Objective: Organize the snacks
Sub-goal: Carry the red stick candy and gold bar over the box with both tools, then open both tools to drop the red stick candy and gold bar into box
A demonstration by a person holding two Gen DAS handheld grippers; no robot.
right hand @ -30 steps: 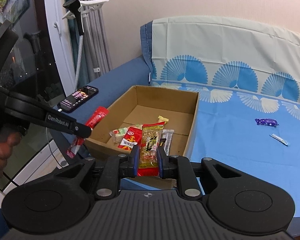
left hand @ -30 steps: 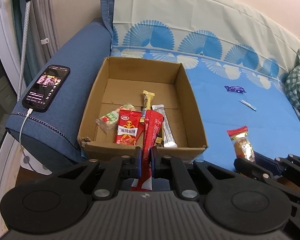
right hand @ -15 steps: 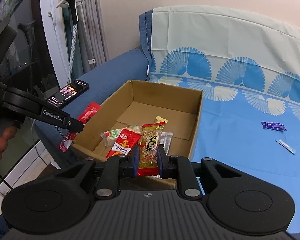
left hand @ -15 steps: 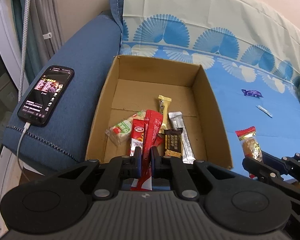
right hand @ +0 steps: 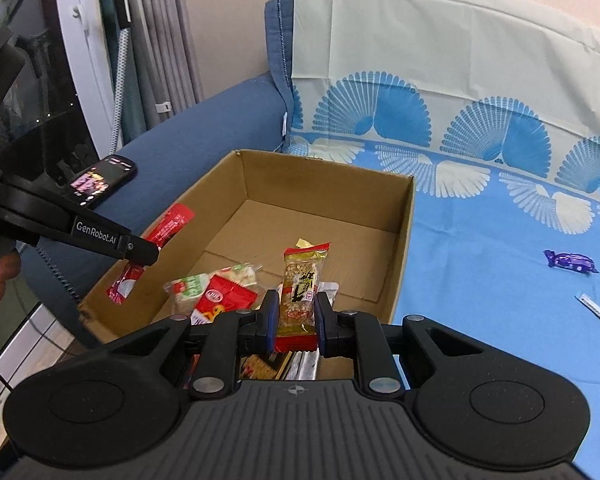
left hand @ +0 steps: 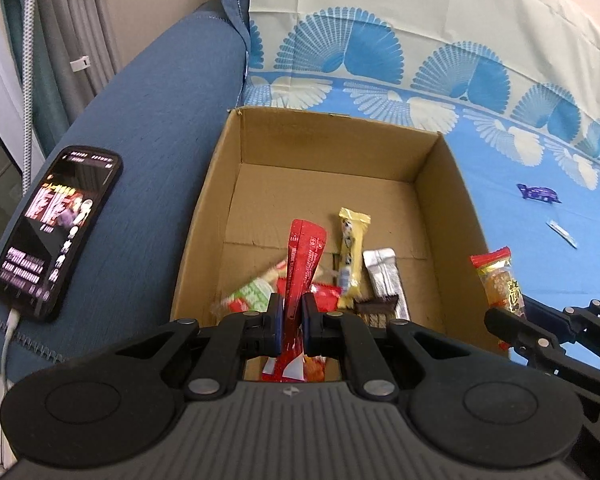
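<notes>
We hold the left gripper (left hand: 291, 322) with its jaws clamped on a long red sachet (left hand: 303, 258), which stands up over the near end of the cardboard box (left hand: 428, 160). We hold the right gripper (right hand: 296, 320) with its jaws pressed against both sides of a gold-and-red snack bar (right hand: 303, 280), also above the near part of the box. The box sits on the blue sofa cover (right hand: 480, 248), open side up. On its floor lie a green-and-white packet (left hand: 252, 294), a yellow bar (left hand: 350, 248) and a silver bar (left hand: 384, 276), all toward 6 o'clock of the box. Outside the box, at 3 o'clock in the right wrist view, a purple candy (right hand: 570, 261) and a small white sachet (right hand: 594, 309) lie on the cover, well apart from the box. A phone (left hand: 56, 228) rests on the armrest at 9 o'clock.
</notes>
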